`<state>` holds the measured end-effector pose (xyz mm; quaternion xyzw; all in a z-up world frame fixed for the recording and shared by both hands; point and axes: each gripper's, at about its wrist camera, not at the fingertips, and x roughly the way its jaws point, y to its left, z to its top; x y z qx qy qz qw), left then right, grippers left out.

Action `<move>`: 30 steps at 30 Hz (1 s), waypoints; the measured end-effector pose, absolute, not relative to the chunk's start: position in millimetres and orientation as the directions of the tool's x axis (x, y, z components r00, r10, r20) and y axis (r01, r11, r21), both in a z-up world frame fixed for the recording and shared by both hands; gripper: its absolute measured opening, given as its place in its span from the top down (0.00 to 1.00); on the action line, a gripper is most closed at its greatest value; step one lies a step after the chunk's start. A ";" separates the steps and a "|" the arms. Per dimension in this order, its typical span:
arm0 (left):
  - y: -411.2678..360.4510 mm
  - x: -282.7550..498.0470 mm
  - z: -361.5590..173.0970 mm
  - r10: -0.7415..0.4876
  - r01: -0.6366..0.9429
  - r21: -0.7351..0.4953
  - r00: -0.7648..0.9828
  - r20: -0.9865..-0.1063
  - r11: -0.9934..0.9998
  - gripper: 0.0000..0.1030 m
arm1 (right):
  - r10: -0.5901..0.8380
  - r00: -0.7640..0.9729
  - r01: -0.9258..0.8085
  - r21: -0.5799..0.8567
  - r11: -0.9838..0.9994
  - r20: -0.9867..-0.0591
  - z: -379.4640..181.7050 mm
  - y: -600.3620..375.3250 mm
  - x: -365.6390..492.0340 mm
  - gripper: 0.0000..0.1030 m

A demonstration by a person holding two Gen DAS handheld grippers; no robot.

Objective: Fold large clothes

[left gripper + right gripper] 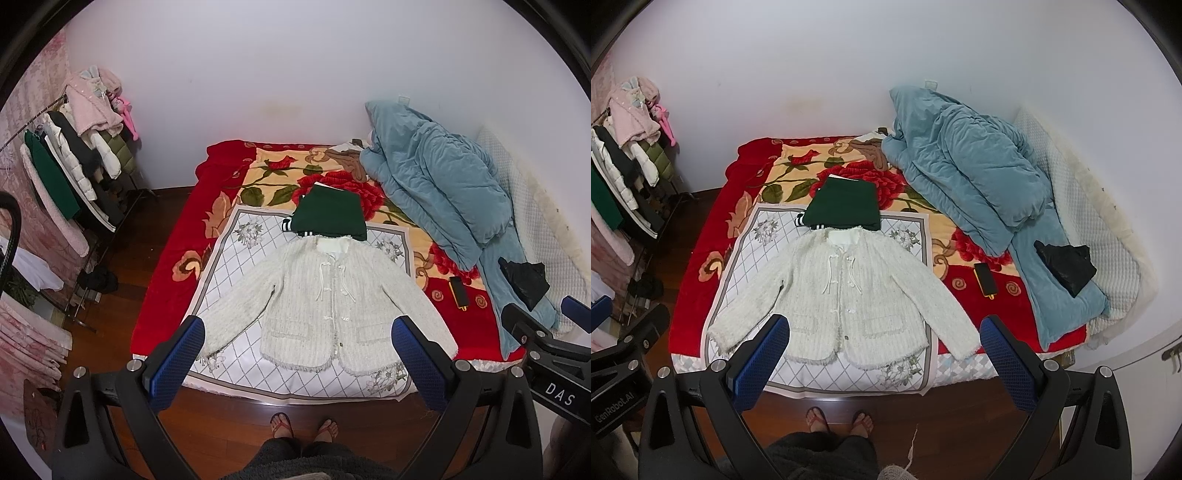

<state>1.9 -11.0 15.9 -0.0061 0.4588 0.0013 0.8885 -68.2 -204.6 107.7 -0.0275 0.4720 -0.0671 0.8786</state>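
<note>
A cream tweed jacket [325,306] [846,295] lies flat, front up, sleeves spread, on a white diamond-pattern cloth [236,258] [750,258] at the bed's near end. Behind its collar rests a folded dark green garment [330,214] [844,205]. My left gripper [297,332] hangs open high above the jacket's hem, holding nothing. My right gripper [884,330] is open too, above the hem and right sleeve, also holding nothing. The right gripper's body [546,347] shows at the right edge of the left wrist view.
A red floral blanket [221,177] covers the bed. A blue quilt [436,177] is heaped at the right with a black bag [524,280] on it; a black-and-yellow device [458,291] lies beside. A clothes rack [74,162] stands left. A person's sandalled feet [303,428] are on the wooden floor.
</note>
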 end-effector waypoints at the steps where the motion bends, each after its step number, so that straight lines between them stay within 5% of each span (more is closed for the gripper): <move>1: -10.8 1.4 15.5 -0.003 -0.007 -0.009 0.580 -0.815 1.000 0.00 | -0.143 0.545 0.093 -0.110 0.990 -0.826 107.4 -204.9 -68.7 0.00; 30: -4.0 60.1 -2.4 -0.013 0.036 0.010 0.588 -0.809 0.999 0.00 | -0.170 0.498 0.158 -0.104 0.982 -0.851 81.7 -205.8 -25.9 0.00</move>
